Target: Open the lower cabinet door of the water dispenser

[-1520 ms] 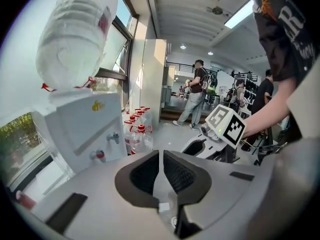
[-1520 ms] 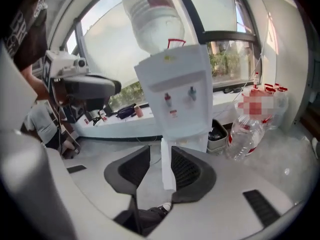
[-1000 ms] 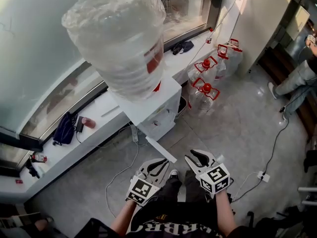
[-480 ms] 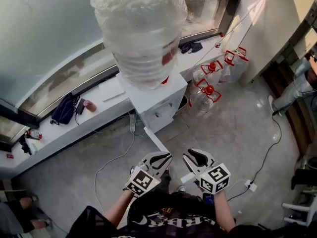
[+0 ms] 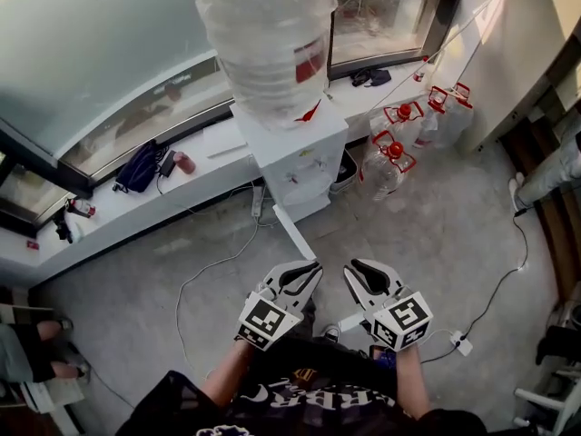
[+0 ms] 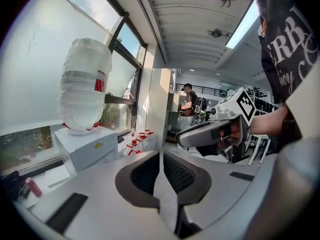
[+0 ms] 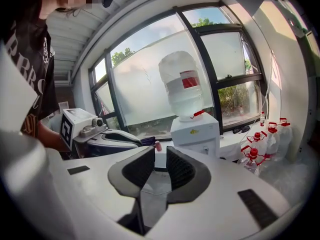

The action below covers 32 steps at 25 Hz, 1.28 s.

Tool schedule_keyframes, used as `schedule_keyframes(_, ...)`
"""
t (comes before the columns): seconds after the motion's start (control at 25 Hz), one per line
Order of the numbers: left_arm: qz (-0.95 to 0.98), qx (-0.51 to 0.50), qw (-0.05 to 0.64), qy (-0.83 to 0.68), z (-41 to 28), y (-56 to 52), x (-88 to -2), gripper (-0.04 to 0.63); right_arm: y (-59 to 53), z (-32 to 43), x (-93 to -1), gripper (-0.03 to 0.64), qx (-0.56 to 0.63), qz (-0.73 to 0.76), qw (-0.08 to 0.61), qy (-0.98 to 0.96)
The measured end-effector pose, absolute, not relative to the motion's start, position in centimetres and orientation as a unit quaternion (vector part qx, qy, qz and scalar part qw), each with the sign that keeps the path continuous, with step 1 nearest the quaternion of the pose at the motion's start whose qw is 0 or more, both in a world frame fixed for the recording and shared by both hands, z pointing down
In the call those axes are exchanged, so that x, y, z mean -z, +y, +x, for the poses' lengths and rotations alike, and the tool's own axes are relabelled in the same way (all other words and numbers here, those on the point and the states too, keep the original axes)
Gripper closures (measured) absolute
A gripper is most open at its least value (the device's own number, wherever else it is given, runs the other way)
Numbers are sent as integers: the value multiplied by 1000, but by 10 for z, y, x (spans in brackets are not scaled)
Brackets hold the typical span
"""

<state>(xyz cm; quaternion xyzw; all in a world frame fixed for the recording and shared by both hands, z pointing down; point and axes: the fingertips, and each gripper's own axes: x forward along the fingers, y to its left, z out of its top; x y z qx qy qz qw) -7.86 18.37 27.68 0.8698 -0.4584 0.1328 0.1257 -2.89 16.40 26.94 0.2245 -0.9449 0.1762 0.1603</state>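
Note:
The white water dispenser [image 5: 304,166] stands against the window ledge with a big clear bottle [image 5: 268,34] on top. From its lower front a narrow white door panel [image 5: 292,232] juts out across the floor toward me, swung open. Both grippers hover side by side well short of it and touch nothing. My left gripper [image 5: 307,272] has its pads pressed together, empty [image 6: 161,154]. My right gripper [image 5: 356,274] is closing, with a small empty gap between its pads [image 7: 160,153]. The dispenser [image 7: 195,133] lies ahead in both gripper views [image 6: 89,149].
Several clear water jugs with red caps [image 5: 399,148] stand to the dispenser's right. A dark bag [image 5: 141,166] lies on the ledge. Cables [image 5: 213,266] and a power strip [image 5: 461,343] lie on the floor. A person's leg [image 5: 554,175] shows at right, another person [image 5: 27,357] at left.
Both grippers have risen and drawn back from the dispenser together, which now sits farther off in the head view. The right jaws have narrowed.

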Motion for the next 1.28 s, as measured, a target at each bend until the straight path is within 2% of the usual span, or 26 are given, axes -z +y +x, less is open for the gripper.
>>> schedule_keyframes(0.44,839,-111,139,-515,-30,272,-254,569,241,13,-247,603,-144,197,131,-961)
schedule_keyframes(1.28,828,-98,106,-542,-7,336,-227,568,310,24,-228,603,-79,151,151,-974)
